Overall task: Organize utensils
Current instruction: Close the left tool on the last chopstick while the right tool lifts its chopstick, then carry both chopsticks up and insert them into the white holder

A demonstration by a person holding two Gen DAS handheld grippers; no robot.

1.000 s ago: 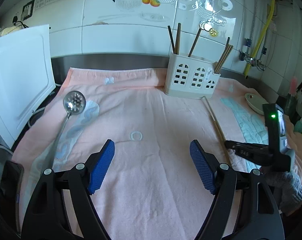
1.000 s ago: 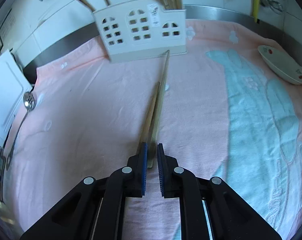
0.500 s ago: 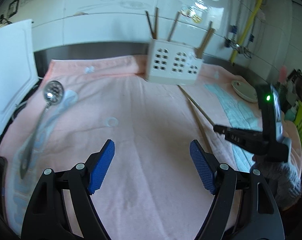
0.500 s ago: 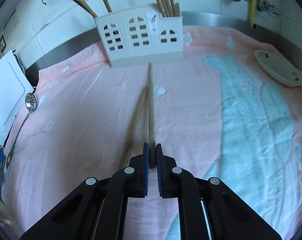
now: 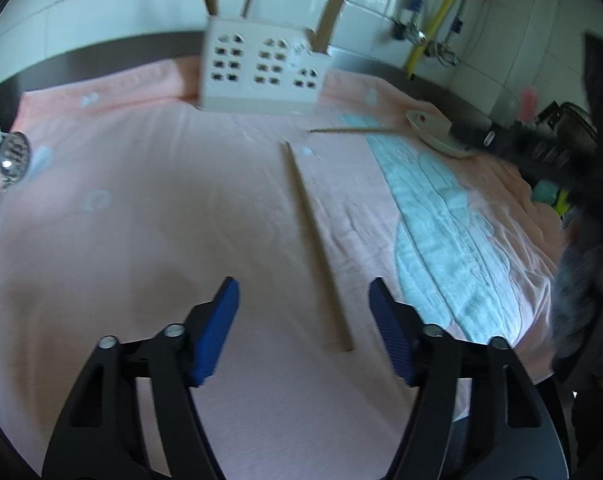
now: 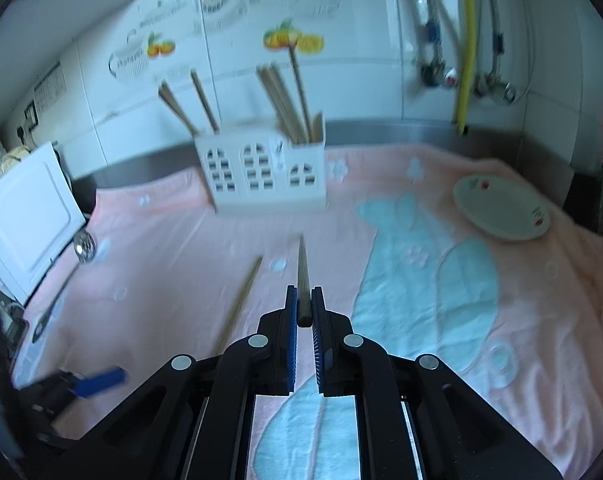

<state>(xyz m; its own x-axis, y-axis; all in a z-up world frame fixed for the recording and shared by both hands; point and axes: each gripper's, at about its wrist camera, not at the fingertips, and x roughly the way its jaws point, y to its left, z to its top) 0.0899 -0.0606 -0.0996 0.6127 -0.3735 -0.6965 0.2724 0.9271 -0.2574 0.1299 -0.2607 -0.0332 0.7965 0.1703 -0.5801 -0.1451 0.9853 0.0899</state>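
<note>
**A:** What just changed?

**B:** My right tool (image 6: 304, 309), clamped on one chopstick (image 6: 302, 276), has lifted it off the pink towel (image 6: 173, 248), so it can go to the white holder (image 6: 267, 176). My left tool (image 5: 303, 322) has just been closing but stands apart, nothing pressed; the second chopstick (image 5: 315, 248) lies flat between its jaws.

**A:** Anything unclear?

**B:** Both views are blurred. The slotted spoon (image 5: 13, 156) is cut off at the left edge, its handle mostly lost.
</note>
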